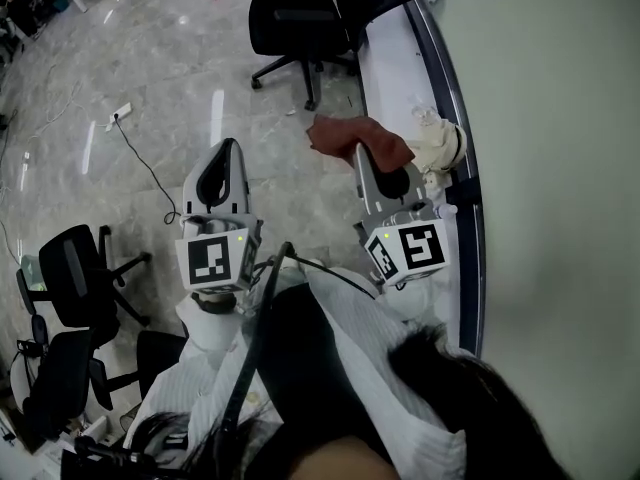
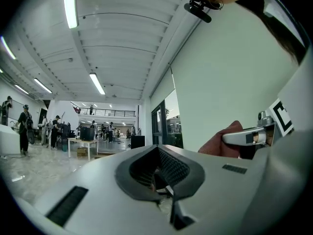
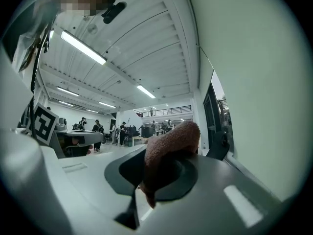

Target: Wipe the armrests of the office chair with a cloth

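Cloth (image 1: 345, 136): we are carrying it pinched in the right gripper (image 1: 375, 168). It is a soft, nubbly, rust-brown bunch spilling past the tips, in the air beside the white ledge (image 1: 390, 68).
Left gripper (image 1: 226, 158): we are holding its smooth grey jaws closed on nothing.
Office chair (image 1: 298, 20): black, on a castor base, well apart ahead. We are judging it best to step close, then spread the bunch flat before pressing along each armrest.
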Action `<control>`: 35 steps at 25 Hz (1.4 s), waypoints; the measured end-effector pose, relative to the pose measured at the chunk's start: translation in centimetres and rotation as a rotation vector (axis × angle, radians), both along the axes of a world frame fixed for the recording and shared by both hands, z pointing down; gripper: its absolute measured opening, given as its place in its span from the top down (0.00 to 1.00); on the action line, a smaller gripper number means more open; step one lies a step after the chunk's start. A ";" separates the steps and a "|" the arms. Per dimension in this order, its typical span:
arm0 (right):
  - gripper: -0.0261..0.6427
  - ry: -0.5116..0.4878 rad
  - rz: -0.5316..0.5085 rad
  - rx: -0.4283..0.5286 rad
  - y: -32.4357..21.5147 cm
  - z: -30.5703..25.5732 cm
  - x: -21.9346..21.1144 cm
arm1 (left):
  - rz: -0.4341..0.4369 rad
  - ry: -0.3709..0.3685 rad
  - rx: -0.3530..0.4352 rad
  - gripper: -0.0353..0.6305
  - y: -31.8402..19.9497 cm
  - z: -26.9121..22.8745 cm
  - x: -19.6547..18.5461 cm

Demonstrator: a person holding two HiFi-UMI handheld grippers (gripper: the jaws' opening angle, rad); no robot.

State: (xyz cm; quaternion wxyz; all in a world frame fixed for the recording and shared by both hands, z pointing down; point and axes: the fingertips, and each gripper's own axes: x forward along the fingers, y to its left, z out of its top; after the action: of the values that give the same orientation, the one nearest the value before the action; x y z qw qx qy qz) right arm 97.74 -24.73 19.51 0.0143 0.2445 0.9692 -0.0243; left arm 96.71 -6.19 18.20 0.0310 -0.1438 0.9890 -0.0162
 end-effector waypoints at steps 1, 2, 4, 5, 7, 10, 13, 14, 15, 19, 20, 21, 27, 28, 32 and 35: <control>0.93 0.003 -0.005 -0.002 0.2 0.0 -0.1 | -0.010 0.000 0.000 0.94 0.4 0.0 0.0; 0.93 0.005 -0.011 -0.003 0.4 0.0 -0.2 | -0.021 0.001 0.000 0.94 0.8 -0.1 0.0; 0.93 0.008 -0.032 0.003 0.9 0.0 -0.5 | -0.056 0.006 0.006 0.94 1.9 -0.2 0.2; 0.93 0.010 -0.043 0.007 1.2 0.1 -0.7 | -0.078 0.009 0.008 0.94 2.5 -0.1 0.4; 0.93 0.017 -0.063 0.005 2.0 0.4 -1.1 | -0.111 0.013 0.006 0.94 3.9 0.2 0.6; 0.93 0.028 -0.095 0.002 3.4 0.7 -1.6 | -0.154 0.015 0.032 0.94 6.0 0.7 0.7; 0.93 0.029 -0.129 0.010 6.0 1.4 -3.8 | -0.186 0.022 0.048 0.94 8.7 1.9 -1.2; 0.93 0.034 -0.139 0.010 7.2 1.8 -5.2 | -0.194 0.028 0.041 0.94 9.8 2.3 -2.4; 0.93 0.039 -0.149 0.011 8.5 2.1 -6.9 | -0.201 0.035 0.036 0.94 11.0 2.5 -3.8; 0.93 0.041 -0.166 0.007 13.9 2.0 -14.3 | -0.243 0.038 0.008 0.94 16.7 1.6 -10.9; 0.93 0.040 -0.166 0.003 15.5 1.8 -16.3 | -0.250 0.037 0.000 0.94 18.4 1.2 -12.9; 0.93 0.039 -0.166 0.000 17.1 1.6 -18.3 | -0.258 0.036 -0.003 0.94 20.2 0.7 -14.7; 0.93 0.011 -0.177 0.004 27.6 0.1 -28.1 | -0.232 -0.026 -0.026 0.94 30.0 -2.0 -24.2; 0.93 0.007 -0.178 0.003 29.2 -0.1 -29.8 | -0.221 -0.024 -0.036 0.94 31.2 -2.1 -25.8; 0.93 0.011 -0.192 0.023 34.7 -0.3 -36.4 | -0.213 0.008 -0.018 0.94 36.0 -1.6 -32.4; 0.93 0.031 -0.194 0.031 37.4 0.7 -41.5 | -0.230 0.015 -0.002 0.94 39.1 -0.4 -37.3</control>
State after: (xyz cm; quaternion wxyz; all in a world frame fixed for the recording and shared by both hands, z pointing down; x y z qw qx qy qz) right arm 56.24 12.70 20.20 -0.0069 0.3370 0.9414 -0.0145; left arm 59.37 32.94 17.79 0.0216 -0.0294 0.9991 -0.0195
